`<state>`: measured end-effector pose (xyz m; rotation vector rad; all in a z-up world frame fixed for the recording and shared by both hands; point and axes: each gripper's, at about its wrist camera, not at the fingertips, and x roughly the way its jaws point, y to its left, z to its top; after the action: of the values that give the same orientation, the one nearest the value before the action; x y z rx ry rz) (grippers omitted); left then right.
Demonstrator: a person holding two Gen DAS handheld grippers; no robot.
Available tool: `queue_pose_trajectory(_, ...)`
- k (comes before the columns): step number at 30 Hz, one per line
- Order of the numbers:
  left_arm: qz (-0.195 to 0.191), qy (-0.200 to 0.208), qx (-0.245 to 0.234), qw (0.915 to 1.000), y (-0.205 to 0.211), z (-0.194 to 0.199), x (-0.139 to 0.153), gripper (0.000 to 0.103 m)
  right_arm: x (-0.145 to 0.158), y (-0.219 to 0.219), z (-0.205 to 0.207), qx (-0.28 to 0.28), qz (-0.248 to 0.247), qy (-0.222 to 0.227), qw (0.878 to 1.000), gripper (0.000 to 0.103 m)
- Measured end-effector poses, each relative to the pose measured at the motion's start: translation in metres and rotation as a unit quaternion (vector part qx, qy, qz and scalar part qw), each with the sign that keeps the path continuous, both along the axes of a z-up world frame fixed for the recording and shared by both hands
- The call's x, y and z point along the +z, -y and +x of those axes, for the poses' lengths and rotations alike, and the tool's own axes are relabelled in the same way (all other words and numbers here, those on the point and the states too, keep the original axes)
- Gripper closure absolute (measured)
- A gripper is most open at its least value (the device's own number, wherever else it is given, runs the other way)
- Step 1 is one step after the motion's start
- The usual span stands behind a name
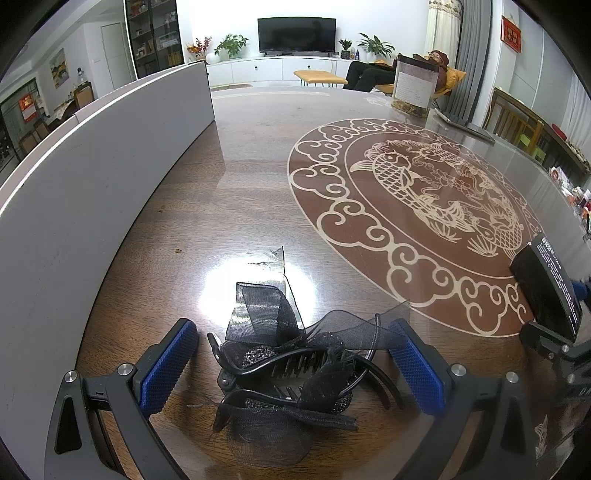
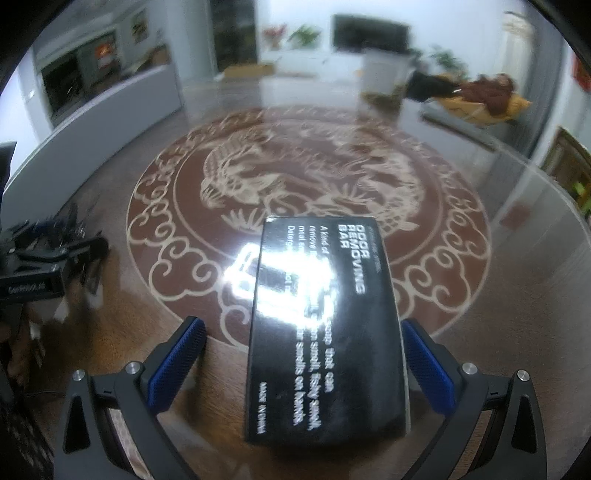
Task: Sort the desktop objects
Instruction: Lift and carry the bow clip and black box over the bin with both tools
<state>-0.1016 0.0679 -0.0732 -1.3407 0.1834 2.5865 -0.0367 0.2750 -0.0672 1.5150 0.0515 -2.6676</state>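
Hair clip (image 1: 291,373) lies between left tongs (image 1: 295,365), pads apart, untouched.

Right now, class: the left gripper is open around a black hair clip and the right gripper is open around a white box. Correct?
Not quite: the box is black with white lettering, as the right wrist view shows. The rest stands: left gripper open around the hair clip, right gripper open.

- Black television (image 1: 296,35) on a white cabinet (image 1: 273,69)
- Potted plants (image 1: 231,45) beside it
- Person reclining (image 1: 399,70) on a yellow chair
- Red wall hanging (image 1: 511,34)
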Motion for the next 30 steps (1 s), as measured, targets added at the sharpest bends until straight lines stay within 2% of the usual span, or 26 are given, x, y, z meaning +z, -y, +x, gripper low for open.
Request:
queue_pose_trajectory(1, 0.004, 0.000, -0.010, 0.9999, -0.001, 0.001, 0.000, 0.007, 0.003, -0.005, -0.002, -0.001, -0.022, 0.001, 1.000, 0.008)
queue_pose_trajectory(2, 0.005, -0.010, -0.019, 0.9998, -0.003, 0.003, 0.002, 0.020, 0.008, -0.008, -0.003, -0.005, -0.016, -0.004, 1.000, 0.023)
queue_pose_trajectory(3, 0.009, -0.015, -0.028, 0.9994, -0.005, 0.005, 0.004, 0.023, 0.010, -0.007, -0.005, 0.000, 0.001, 0.002, 1.000, 0.045)
queue_pose_trajectory(5, 0.011, -0.017, -0.035, 0.9992, -0.006, 0.010, 0.005, 0.024, 0.013, -0.010, -0.003, 0.001, -0.022, 0.018, 1.000, 0.045)
queue_pose_trajectory(9, 0.067, -0.028, -0.022, 0.9971, 0.009, 0.027, 0.028, 0.024, 0.030, -0.009, 0.027, 0.006, -0.054, -0.005, 0.999, 0.045)
queue_pose_trajectory(12, 0.096, -0.028, -0.018, 0.9948, 0.020, 0.048, 0.049, 0.024, 0.023, -0.013, 0.037, -0.002, -0.081, 0.009, 0.997, 0.045)
queue_pose_trajectory(14, 0.105, -0.034, -0.011, 0.9938, 0.029, 0.060, 0.067, 0.024, 0.029, -0.007, 0.037, 0.009, -0.089, 0.004, 0.996, 0.045)
queue_pose_trajectory(17, 0.125, -0.061, 0.017, 0.9901, 0.064, 0.072, 0.107, 0.024, 0.059, 0.018, 0.021, 0.051, -0.099, -0.023, 0.994, 0.045)
queue_pose_trajectory(20, 0.125, -0.088, 0.063, 0.9863, 0.121, 0.071, 0.149, 0.024, 0.104, 0.064, -0.007, 0.116, -0.105, -0.063, 0.986, 0.045)
queue_pose_trajectory(23, 0.100, -0.089, 0.113, 0.9845, 0.179, 0.056, 0.170, 0.023, 0.151, 0.129, -0.038, 0.191, -0.108, -0.103, 0.970, 0.045)
queue_pose_trajectory(24, 0.081, -0.082, 0.141, 0.9832, 0.205, 0.046, 0.173, 0.023, 0.165, 0.153, -0.051, 0.214, -0.114, -0.114, 0.963, 0.045)
queue_pose_trajectory(26, 0.073, -0.063, 0.175, 0.9798, 0.237, 0.029, 0.170, 0.023, 0.190, 0.207, -0.082, 0.257, -0.132, -0.128, 0.949, 0.044)
queue_pose_trajectory(27, 0.069, -0.045, 0.200, 0.9764, 0.257, 0.018, 0.165, 0.024, 0.195, 0.226, -0.093, 0.270, -0.136, -0.131, 0.944, 0.044)
queue_pose_trajectory(30, 0.054, -0.016, 0.228, 0.9721, 0.284, -0.003, 0.149, 0.023, 0.197, 0.306, -0.143, 0.310, -0.133, -0.123, 0.933, 0.044)
